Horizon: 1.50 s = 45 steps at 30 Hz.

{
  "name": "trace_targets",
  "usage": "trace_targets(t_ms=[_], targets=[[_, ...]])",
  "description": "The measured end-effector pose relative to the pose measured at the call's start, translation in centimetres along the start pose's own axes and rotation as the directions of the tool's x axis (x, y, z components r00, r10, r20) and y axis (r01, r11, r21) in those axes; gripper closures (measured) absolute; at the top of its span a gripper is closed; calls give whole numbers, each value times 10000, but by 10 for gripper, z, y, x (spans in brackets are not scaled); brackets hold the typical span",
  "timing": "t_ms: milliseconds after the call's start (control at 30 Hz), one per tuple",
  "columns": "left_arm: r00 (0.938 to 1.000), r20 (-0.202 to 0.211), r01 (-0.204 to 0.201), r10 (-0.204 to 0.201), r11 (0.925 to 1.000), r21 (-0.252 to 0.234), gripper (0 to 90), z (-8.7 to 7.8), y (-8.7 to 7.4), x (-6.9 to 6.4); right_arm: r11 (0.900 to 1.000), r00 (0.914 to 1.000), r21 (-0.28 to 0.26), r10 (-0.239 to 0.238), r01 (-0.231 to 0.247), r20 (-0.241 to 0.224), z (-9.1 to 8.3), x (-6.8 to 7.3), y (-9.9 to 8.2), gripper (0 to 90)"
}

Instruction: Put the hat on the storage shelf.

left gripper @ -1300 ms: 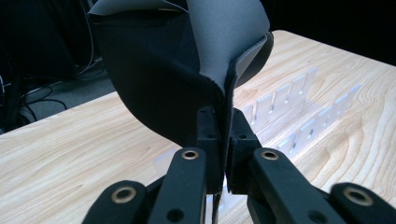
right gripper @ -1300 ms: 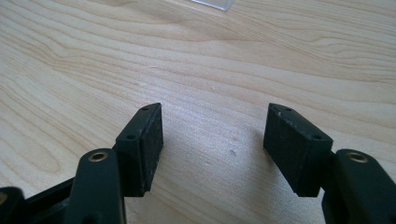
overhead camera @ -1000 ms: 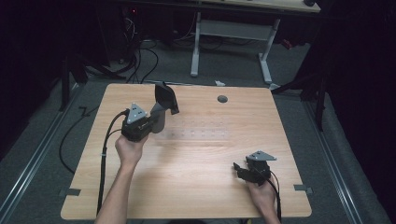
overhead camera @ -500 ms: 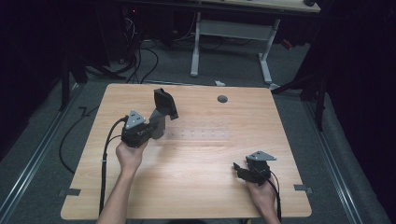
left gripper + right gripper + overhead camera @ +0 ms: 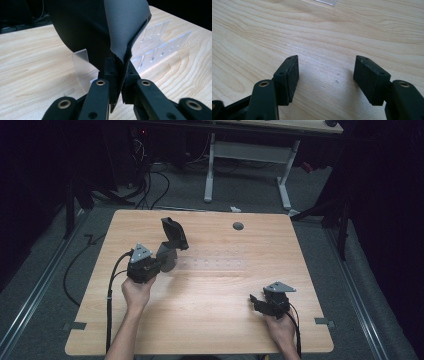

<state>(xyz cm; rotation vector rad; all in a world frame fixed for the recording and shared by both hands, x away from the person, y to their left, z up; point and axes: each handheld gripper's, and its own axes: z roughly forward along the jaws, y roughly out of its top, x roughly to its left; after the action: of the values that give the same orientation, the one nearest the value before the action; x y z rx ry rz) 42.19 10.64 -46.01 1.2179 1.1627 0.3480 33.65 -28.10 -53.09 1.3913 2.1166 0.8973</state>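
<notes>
High view: left gripper, clamped on dark pad, now lower, nearing clear rack; right gripper idle, wide open.

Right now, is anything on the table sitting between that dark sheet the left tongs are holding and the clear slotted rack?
Nothing visible does. The left tongs are shut on the dark sheet, which hangs just above the clear slotted rack. A clear upright plate stands close beside the sheet's lower edge, not across its way down.
</notes>
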Motion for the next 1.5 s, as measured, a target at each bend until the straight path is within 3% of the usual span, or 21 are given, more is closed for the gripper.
trace_targets(t_ms=[667, 1100, 1300, 1500], targets=[[9998, -199, -44, 45, 10000, 24, 797, -7, -3, 4, 10000, 10000, -1, -1, 1, -12, 0, 0, 0, 369], [9990, -444, -37, 35, 10000, -45, 502, -17, -1, 1, 10000, 10000, -3, 10, -10, -15, 0, 0, 0, 369], [9993, -363, -98, 96, 9999, -41, 470, -26, 0, -3, 10000, 10000, 6, 1, -1, -7, 0, 0, 0, 369], [9994, -347, 90, -93, 9999, -98, 466, -34, -1, -3, 10000, 10000, 5, 6, -6, -13, 0, 0, 0, 369]])
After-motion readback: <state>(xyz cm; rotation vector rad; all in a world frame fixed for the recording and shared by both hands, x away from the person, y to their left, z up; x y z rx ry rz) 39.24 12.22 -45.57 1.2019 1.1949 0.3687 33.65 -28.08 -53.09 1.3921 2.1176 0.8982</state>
